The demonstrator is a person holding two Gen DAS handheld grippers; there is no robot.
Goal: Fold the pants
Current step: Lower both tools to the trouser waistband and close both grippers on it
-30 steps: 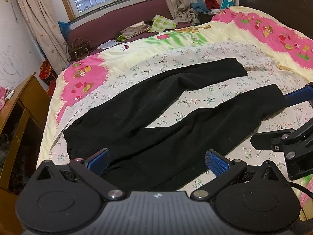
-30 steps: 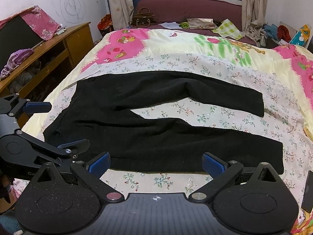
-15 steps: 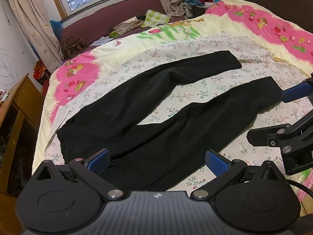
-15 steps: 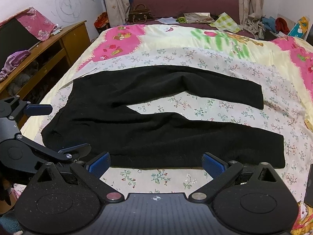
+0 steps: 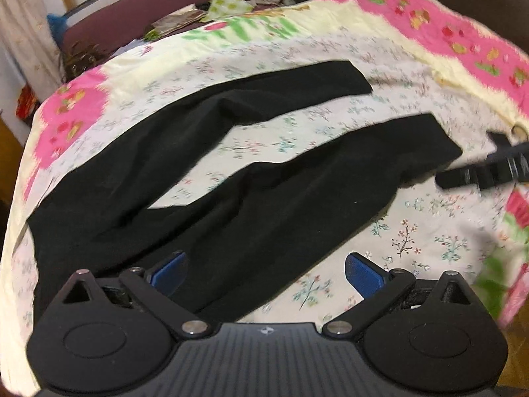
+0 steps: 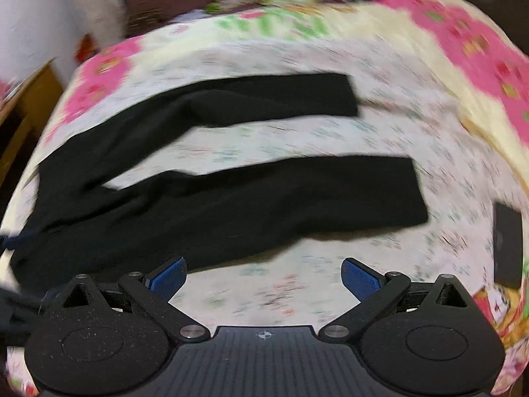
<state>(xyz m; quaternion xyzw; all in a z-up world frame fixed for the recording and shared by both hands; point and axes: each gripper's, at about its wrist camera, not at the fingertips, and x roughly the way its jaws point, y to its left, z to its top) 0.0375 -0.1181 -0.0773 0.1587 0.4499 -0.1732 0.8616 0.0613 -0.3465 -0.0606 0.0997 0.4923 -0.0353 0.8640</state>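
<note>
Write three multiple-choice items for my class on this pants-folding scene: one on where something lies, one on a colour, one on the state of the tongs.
1. Where do the pants lie?
A. Spread flat on the bed cover
B. Hanging from the window curtain
C. Bunched inside the wooden cabinet

2. What colour are the pants?
A. Pink
B. Black
C. Yellow

3. How do the left tongs and right tongs stand?
A. Both shut on a trouser leg
B. Left shut on the waistband, right open
C. Both open, holding nothing

Answers:
1 A: both legs stretch out side by side over the floral cover, with a strip of cover showing between them.
2 B: the cloth is plain black against the pale and pink bedding.
3 C: in each wrist view the blue pads stand wide apart with no cloth between them.
</note>
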